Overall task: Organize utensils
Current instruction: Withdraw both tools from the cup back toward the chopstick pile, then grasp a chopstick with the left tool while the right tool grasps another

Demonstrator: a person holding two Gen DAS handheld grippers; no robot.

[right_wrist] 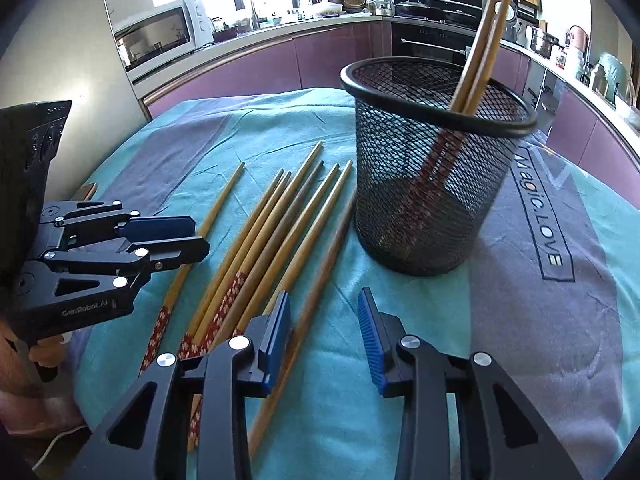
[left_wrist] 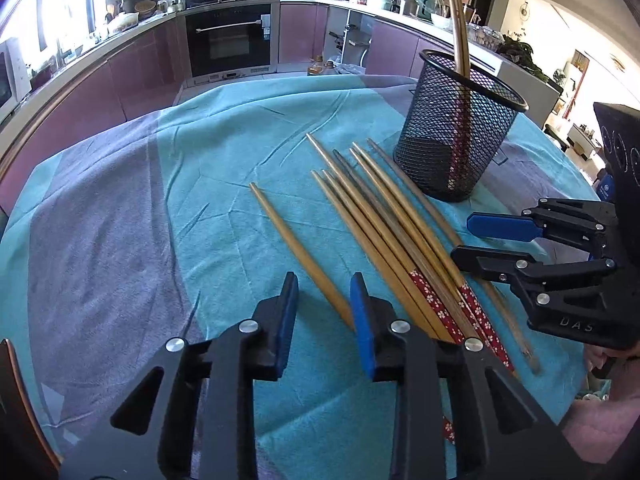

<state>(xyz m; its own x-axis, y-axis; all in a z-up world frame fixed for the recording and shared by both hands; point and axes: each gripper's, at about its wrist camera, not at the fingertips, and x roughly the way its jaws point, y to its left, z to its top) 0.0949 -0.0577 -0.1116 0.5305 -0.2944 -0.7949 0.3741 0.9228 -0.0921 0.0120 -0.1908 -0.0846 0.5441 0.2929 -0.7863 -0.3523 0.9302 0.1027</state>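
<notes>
The left tool [left_wrist: 324, 292] is spread wide with nothing between its blue pads; one lone chopstick [left_wrist: 298, 254] lies on the cloth in the gap, running up toward 11 o'clock, and I cannot tell whether either pad touches it. The right tool [right_wrist: 324, 312] is also wide open and empty. Its left pad hangs over the near ends of the chopstick bundle [right_wrist: 276, 232], while its right pad is above bare teal cloth [right_wrist: 400, 312] covering the bench.

In the left wrist view the right tool [left_wrist: 472, 236] comes in from 3 o'clock, fingers parted, the lower one just over the outermost stick of the bundle [left_wrist: 384, 232].

The loose chopsticks lie fanned on the cloth, tips pointing toward 11 o'clock in the left view, with red flowered handles at the near ends. The black mesh holder [right_wrist: 436, 168] stands upright at 1 o'clock of the bundle, close beside it, with two chopsticks [right_wrist: 484, 40] leaning inside, red handles down.
</notes>
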